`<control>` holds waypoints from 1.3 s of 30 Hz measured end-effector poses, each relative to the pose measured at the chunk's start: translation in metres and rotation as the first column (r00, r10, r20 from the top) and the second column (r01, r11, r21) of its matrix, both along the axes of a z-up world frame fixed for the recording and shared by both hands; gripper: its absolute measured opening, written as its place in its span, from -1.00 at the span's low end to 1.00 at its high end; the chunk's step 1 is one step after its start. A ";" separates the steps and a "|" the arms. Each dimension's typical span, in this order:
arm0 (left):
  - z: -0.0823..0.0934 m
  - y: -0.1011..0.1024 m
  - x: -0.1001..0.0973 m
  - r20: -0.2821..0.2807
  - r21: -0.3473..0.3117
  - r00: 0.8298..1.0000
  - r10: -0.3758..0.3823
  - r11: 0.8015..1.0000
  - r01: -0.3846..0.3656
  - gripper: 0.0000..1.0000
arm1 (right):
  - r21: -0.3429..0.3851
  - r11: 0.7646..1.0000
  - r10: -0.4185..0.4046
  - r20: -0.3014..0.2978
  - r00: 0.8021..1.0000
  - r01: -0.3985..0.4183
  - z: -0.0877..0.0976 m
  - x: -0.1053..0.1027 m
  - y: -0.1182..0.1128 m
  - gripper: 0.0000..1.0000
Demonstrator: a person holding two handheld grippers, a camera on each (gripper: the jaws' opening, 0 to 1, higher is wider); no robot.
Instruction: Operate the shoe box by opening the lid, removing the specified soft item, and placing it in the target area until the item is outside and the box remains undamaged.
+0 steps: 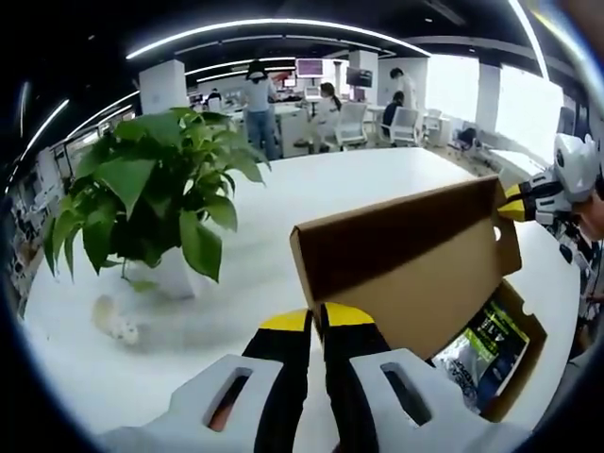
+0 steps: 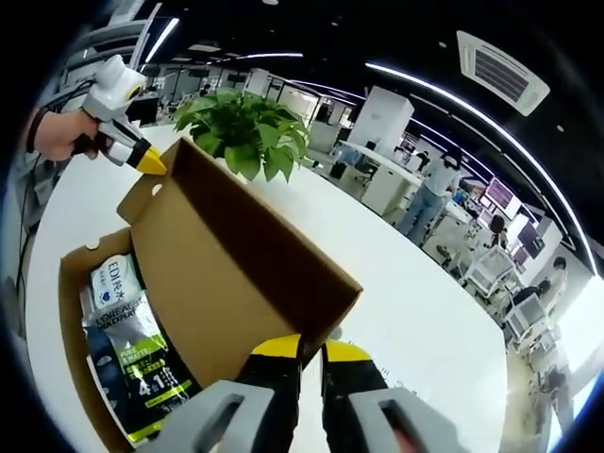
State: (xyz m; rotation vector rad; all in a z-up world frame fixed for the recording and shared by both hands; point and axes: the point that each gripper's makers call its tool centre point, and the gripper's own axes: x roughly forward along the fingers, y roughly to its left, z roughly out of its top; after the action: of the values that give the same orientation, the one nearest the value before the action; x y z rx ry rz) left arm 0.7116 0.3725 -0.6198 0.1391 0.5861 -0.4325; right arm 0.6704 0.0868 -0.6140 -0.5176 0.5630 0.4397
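1. Brown cardboard is the matter in hand: the shoe box (image 2: 80, 311) lies on the white surface (image 2: 406, 311) with its lid (image 2: 231, 274) raised on edge, so the opening step looks nearly done.
2. In the right gripper view, the right gripper (image 2: 311, 354) has its yellow-tipped fingers (image 2: 276, 347) drawn close together at the lid's near corner, at about 6 o'clock; whether they pinch the cardboard I cannot tell.
3. In the same view, the left gripper (image 2: 151, 160) meets the lid's far corner at about 10 o'clock, a person's hand (image 2: 61, 132) behind it; its tip touches the edge, but a grip cannot be confirmed.
4. In the left gripper view, the left gripper's own fingers (image 1: 283, 326) stand narrow and close at 6 o'clock, just beside the lid's corner.
5. The soft item, a printed plastic pouch (image 2: 123, 349), lies flat inside the box at about 8 o'clock in the right gripper view, not yet taken out.
6. A potted plant (image 1: 151, 189) stands well apart from the box at 9 o'clock in the left gripper view.
7. The next move, in my judgement, calls for one gripper to keep the lid back while the other opens, reaches in and lifts the pouch gently, without creasing the hinge.
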 end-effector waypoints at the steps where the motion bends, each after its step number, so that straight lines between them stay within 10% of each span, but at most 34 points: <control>1: -0.001 0.000 0.001 -0.002 0.002 1.000 -0.001 1.000 0.001 -0.93 | -0.002 1.000 0.001 -0.002 1.000 -0.001 -0.001 0.001 0.000 -0.97; 39: -0.033 -0.002 0.003 -0.109 0.082 0.993 -0.047 0.995 0.057 -0.91 | -0.016 0.999 -0.036 -0.105 0.994 0.035 -0.039 0.011 0.000 -0.93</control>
State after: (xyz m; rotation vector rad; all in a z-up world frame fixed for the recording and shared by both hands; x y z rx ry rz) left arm 0.7148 0.3707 -0.6530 0.2139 0.7079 -0.4678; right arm 0.6810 0.0868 -0.6529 -0.4993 0.6765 0.4314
